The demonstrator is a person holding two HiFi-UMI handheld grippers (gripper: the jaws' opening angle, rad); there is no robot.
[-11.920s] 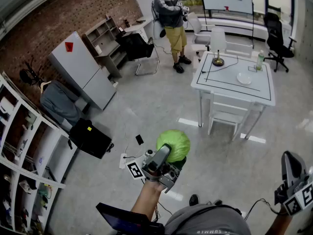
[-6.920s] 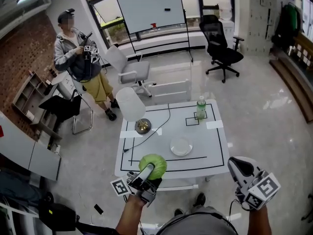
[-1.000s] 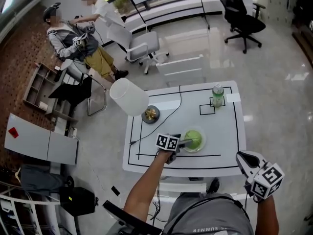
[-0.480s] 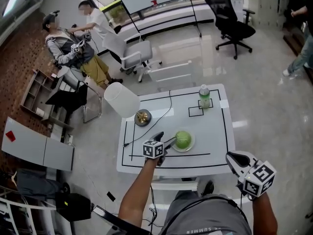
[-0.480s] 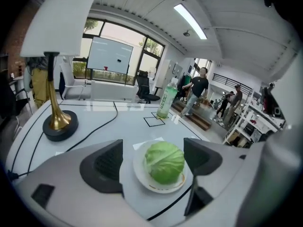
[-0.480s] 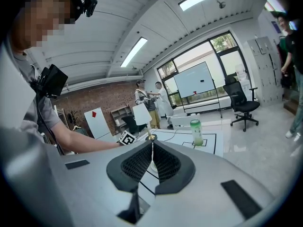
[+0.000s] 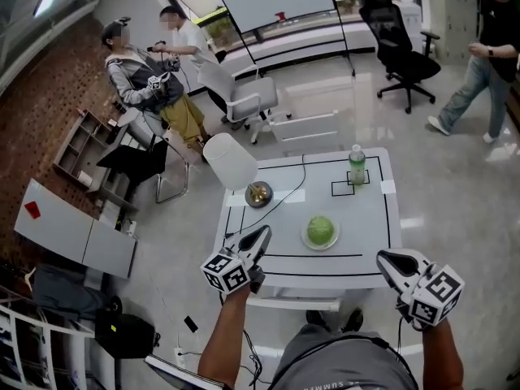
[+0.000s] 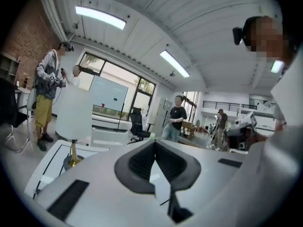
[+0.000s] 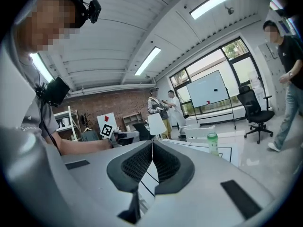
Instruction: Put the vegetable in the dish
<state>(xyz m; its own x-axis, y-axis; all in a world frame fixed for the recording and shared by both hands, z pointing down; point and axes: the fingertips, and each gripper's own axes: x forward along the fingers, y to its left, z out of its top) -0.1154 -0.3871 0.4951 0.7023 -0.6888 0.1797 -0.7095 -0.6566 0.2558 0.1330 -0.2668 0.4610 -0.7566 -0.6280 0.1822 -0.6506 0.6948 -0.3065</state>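
the green vegetable (image 7: 321, 230) (a round leafy head, cabbage by the look) sits in the white dish (image 7: 307, 240) at the middle of the table (image 7: 370, 218), so the placing step looks done. the left gripper (image 7: 262, 234) hovers by the table's near left corner, apart from the dish, its jaws having just been closing and now meeting on nothing. the right gripper (image 7: 384, 260) hangs by the near right corner, jaws together and empty. the next move calls only for holding both clear of the dish.
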